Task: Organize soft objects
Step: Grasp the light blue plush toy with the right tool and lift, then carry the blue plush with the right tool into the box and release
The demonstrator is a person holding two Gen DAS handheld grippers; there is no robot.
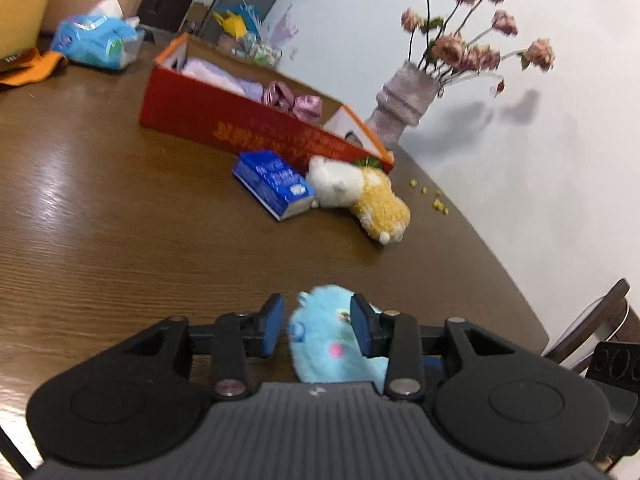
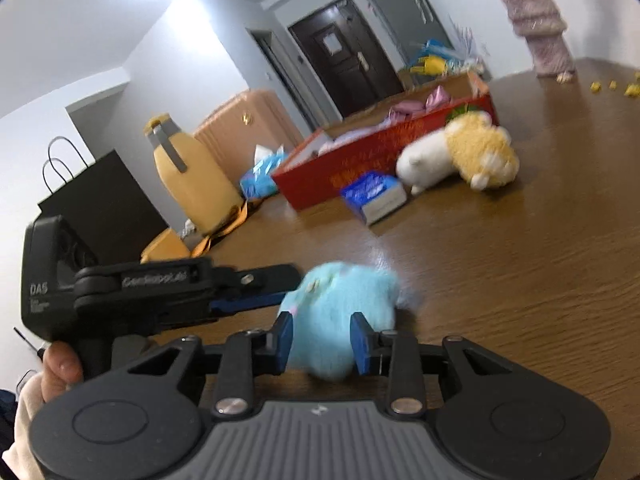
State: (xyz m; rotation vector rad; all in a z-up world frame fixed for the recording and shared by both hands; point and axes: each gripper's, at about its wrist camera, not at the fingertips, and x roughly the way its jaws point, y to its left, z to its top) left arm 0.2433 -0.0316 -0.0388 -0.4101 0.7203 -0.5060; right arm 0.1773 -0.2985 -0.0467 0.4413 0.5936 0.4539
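A light blue plush toy (image 1: 326, 336) lies on the brown table between the blue pads of my left gripper (image 1: 318, 326), whose jaws stand apart with a gap on the left side. My right gripper (image 2: 322, 340) has its pads pressed on both sides of the same blue plush (image 2: 340, 312). The left gripper's body (image 2: 160, 292) reaches in from the left in the right wrist view. A white and yellow plush (image 1: 360, 196) lies by a red box (image 1: 240, 120), which holds purple soft items.
A blue and white packet (image 1: 276, 184) lies beside the red box. A vase of dried flowers (image 1: 404, 100) stands behind it. A blue tissue pack (image 1: 96, 40) sits at the far left. Yellow crumbs (image 1: 436, 200) dot the table. A chair (image 1: 592, 320) stands at the right.
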